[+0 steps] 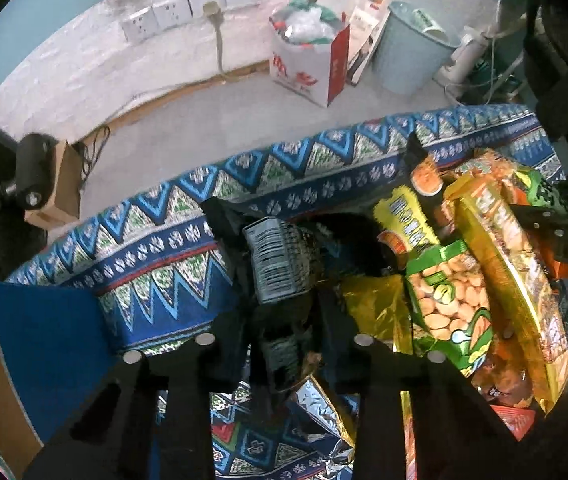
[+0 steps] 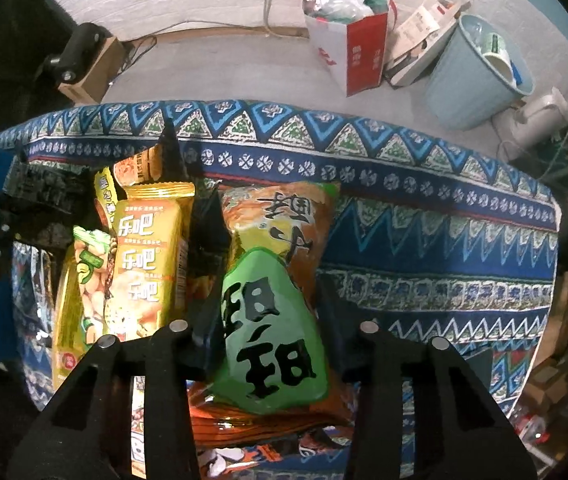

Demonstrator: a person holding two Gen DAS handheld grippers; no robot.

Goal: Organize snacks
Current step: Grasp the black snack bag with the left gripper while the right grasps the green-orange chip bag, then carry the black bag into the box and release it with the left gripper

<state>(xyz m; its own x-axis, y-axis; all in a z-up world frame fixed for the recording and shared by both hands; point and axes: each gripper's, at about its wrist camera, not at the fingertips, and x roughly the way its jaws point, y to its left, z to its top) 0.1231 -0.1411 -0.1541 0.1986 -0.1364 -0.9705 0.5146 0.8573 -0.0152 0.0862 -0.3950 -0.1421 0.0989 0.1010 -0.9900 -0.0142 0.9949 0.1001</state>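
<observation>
We note the left gripper pointing steeply down over the bench, which carries a blue patterned cloth. Its fingers are clamped on a dark packet with a barcode label, held at the near edge of the snack pile. Beside it, to the right in that view: a green peanut bag and a gold wafer pack, overlapping.

Right gripper also points down. Its fingers are pressed on either side of an orange-and-green snack bag, which lies atop other packets on the cloth. The gold wafer pack sits just left of it in the right wrist view.

Beyond the bench, on the floor: a red-and-white paper bag full of rubbish, and a pale blue bin.
</observation>
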